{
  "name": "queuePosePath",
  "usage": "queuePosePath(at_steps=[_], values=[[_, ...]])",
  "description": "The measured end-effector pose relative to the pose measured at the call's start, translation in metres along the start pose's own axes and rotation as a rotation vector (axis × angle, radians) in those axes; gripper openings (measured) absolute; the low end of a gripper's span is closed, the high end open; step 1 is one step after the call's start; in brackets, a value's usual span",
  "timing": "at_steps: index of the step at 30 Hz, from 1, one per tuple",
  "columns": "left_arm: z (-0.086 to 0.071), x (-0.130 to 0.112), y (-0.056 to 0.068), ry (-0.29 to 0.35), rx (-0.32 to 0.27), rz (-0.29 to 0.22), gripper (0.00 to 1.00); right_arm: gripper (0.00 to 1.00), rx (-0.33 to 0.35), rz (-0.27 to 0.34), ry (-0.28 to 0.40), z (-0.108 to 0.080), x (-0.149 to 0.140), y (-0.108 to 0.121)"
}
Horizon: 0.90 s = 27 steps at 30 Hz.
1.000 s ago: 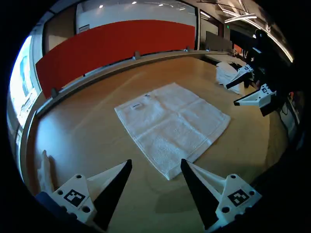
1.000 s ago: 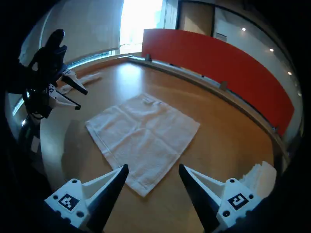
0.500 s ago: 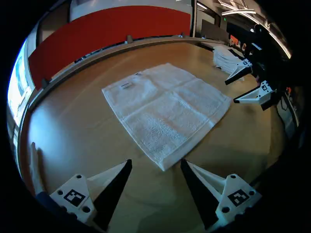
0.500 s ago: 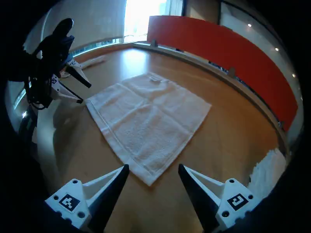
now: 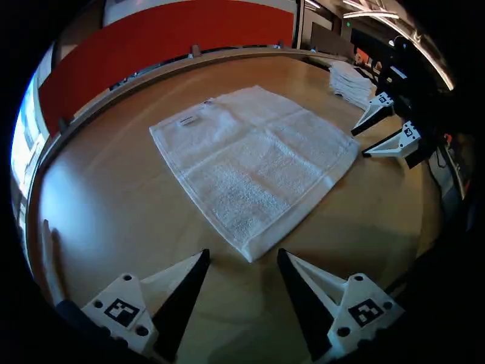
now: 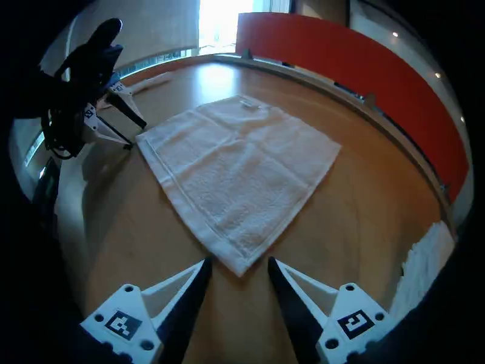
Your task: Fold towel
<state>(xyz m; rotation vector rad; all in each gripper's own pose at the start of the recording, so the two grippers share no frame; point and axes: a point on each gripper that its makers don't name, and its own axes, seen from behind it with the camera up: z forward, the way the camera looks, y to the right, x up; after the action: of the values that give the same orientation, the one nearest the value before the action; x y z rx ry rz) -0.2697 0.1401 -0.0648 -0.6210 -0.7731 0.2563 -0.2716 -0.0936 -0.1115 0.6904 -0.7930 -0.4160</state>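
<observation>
Roughly centred on the wooden table (image 5: pixel 103 194), a white towel (image 5: pixel 254 158) lies spread flat. Folded towels (image 5: pixel 348 85) are stacked near the table edge. Left gripper (image 5: pixel 243 253): fingers wide, towel corner just ahead between the tips, nothing held. Right gripper (image 6: pixel 240 261): same, at the adjacent corner.

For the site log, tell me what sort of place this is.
Likely an office or lab workspace: a long wooden table with a red divider panel along its far edge, and a stack of folded towels beyond the flat towel.
</observation>
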Motion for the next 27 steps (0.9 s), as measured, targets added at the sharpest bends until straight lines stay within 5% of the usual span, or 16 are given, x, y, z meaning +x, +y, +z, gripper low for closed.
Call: queuePosePath(at_steps=[7,22,27], values=[[-0.0001,-0.0005,-0.0016,-0.006,0.011,-0.001,0.71,0.44,0.034,0.015,0.004,0.0019,-0.0005,-0.0073],[-0.0003,-0.0012,0.0006,-0.017,0.017,0.002,0.51,0.27,0.031,0.022,0.012,0.0016,-0.0002,-0.0066],[-0.0001,-0.0009,0.0010,-0.023,0.028,-0.001,0.26,0.25,0.031,0.016,0.011,0.0023,0.0009,-0.0068]])
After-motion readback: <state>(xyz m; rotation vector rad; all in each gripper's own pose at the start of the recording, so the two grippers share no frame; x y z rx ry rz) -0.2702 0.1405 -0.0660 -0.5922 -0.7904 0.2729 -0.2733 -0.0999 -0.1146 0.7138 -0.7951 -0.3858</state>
